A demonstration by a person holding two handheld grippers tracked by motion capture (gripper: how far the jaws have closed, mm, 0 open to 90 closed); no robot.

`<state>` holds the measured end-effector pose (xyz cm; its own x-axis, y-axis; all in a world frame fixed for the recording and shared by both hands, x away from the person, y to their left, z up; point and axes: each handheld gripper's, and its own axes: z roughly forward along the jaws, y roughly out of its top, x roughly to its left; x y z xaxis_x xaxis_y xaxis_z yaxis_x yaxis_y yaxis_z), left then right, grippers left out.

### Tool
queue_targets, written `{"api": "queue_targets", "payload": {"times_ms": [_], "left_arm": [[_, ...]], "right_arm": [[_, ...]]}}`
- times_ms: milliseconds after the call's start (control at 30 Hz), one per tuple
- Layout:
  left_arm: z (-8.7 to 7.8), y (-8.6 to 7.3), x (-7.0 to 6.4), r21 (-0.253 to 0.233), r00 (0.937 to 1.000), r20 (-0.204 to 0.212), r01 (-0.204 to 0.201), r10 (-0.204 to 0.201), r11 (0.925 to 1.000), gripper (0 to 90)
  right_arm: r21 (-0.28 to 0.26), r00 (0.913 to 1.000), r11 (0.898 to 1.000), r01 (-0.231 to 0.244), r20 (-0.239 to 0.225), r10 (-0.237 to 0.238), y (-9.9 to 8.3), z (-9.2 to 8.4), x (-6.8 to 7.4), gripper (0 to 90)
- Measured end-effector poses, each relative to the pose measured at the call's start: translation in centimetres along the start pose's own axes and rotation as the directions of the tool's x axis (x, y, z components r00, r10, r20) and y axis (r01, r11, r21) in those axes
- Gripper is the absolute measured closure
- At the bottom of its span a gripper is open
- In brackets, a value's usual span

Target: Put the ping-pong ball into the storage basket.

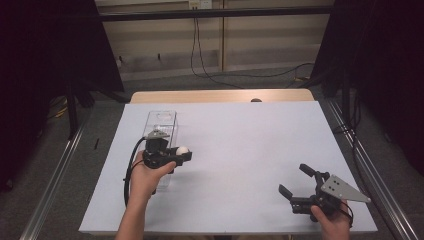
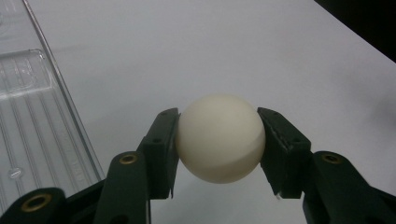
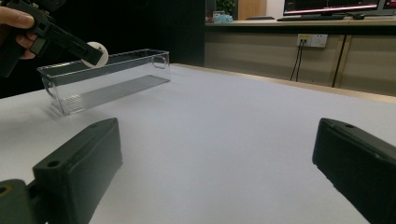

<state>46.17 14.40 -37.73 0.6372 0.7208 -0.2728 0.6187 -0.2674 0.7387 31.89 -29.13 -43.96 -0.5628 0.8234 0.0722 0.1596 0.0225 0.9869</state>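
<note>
smooth round white ball, clear ribbed bin

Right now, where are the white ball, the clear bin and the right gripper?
white ball [image 2: 219, 137], left gripper view, centre of its front.
clear bin [image 3: 107, 91], right gripper view, long side wall.
right gripper [image 1: 296, 180], high view, midway between its tips.

I can read no writing anywhere: none on the white ball in my left gripper, none on the clear plastic bin (its ribbed floor bears grooves, not letters), and the far monitor is too blurred to make out.
</note>
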Motion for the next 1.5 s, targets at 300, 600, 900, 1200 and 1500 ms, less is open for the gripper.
{"api": "queue_targets", "payload": {"times_ms": [300, 600, 900, 1200, 1500], "left_arm": [[-0.4, 0.1, 0.3, -0.008, 1.0000, -0.003, 0.004, -0.004, 1.0000, 51.2], [-0.7, 0.1, 0.5, -0.012, 0.9999, -0.011, 0.011, -0.012, 0.9999, 51.2], [-0.8, 0.0, 0.6, -0.013, 0.9998, -0.014, 0.012, -0.012, 0.9998, 51.2], [-1.1, 0.0, 0.8, -0.013, 0.9997, -0.015, 0.021, -0.022, 0.9997, 51.2], [-1.3, 0.0, 1.1, -0.026, 0.9990, -0.024, 0.037, -0.037, 0.9990, 51.2]], "right_arm": [[0.000, 1.0000, 1.000, 0.002, -0.002, -0.002, 0.0, 0.0, 0.0, 0.9], [0.000, 1.0000, 1.000, 0.002, -0.002, -0.002, 0.0, 0.0, 0.0, 0.9], [0.000, 1.0000, 1.000, 0.007, -0.003, -0.007, 0.0, 0.0, -0.1, 1.0], [0.001, 1.0000, 1.000, 0.004, -0.004, -0.004, 0.0, -0.1, -0.1, 1.0], [0.002, 1.0000, 1.000, 0.008, -0.003, -0.008, 0.0, -0.1, -0.1, 1.0]]}}
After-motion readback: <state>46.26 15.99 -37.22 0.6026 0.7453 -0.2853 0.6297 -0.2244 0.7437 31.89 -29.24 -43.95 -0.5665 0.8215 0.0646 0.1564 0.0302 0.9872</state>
